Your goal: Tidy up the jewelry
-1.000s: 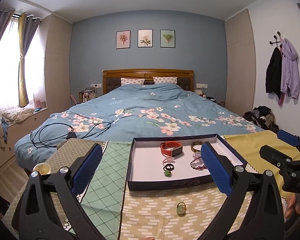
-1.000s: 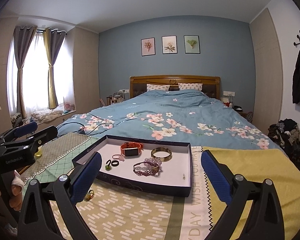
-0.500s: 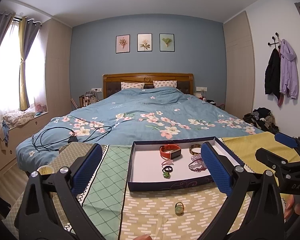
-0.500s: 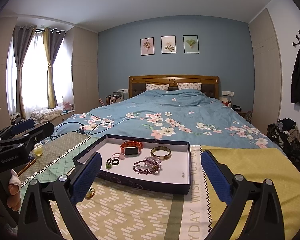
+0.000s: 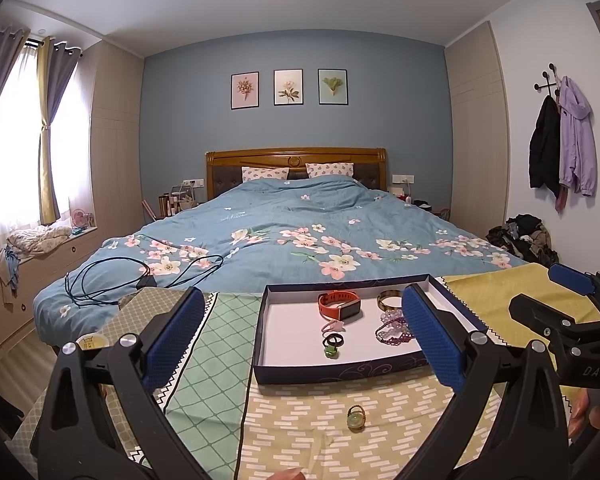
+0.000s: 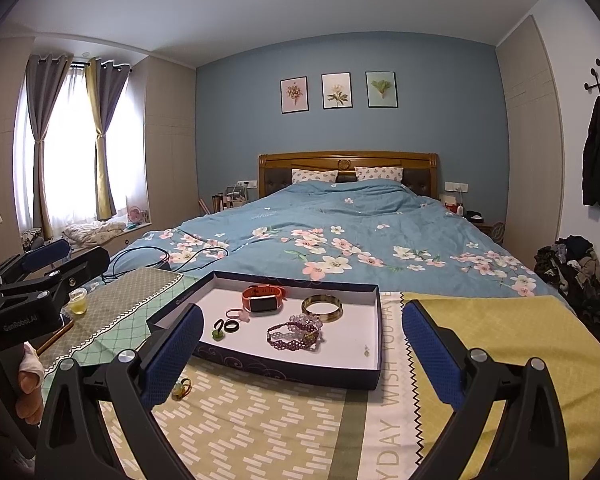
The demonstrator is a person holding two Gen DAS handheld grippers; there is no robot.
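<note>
Tongs were wide apart in both my hands, left tongs [image 5: 300, 344] and right tongs [image 6: 300, 350], holding nothing. One ring [image 5: 356, 417] lay outside the box [image 5: 336, 374], near the cloth's front edge. I think grabbing it came next.

A box lid [image 5: 336, 372] sits at centre frame on the counter [image 5: 300, 432], with the bed [image 5: 300, 232] behind it. Inside lie a watch [image 5: 339, 306], a bangle [image 5: 389, 300] to its right, a beaded bracelet [image 6: 294, 336] lower right and rings [image 5: 331, 345] lower left. One ring [image 5: 356, 417] lies on the counter below the lid.
</note>
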